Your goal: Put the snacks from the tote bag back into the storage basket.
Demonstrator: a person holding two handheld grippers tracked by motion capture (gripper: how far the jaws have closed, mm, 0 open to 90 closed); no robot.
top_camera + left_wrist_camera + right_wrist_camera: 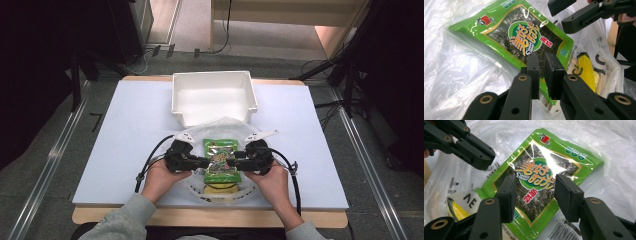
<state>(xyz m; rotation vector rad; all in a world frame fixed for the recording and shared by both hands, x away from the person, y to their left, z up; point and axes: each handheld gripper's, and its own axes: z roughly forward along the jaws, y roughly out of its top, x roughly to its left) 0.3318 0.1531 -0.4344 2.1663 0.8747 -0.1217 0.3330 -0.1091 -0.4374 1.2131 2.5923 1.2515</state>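
We see a green snack packet (220, 159) lying on a clear plastic bag (200, 137). The bag is spread flat near the front edge of the white surface (125, 135), about in the middle. A white bin (213, 96) stands at the back edge of the surface, just behind the bag.

Our left gripper (206, 162) comes in from the left side of the packet. In the left gripper view its fingers (533, 72) are almost together, with only a thin gap. They pinch the near edge of the packet.

Our right gripper (238, 162) comes in from the right side. In the right gripper view its fingers (508, 195) stand wide apart over the packet and do not squeeze it.

Something yellow (587, 71) shows inside the bag, just beside the packet, toward the front edge.
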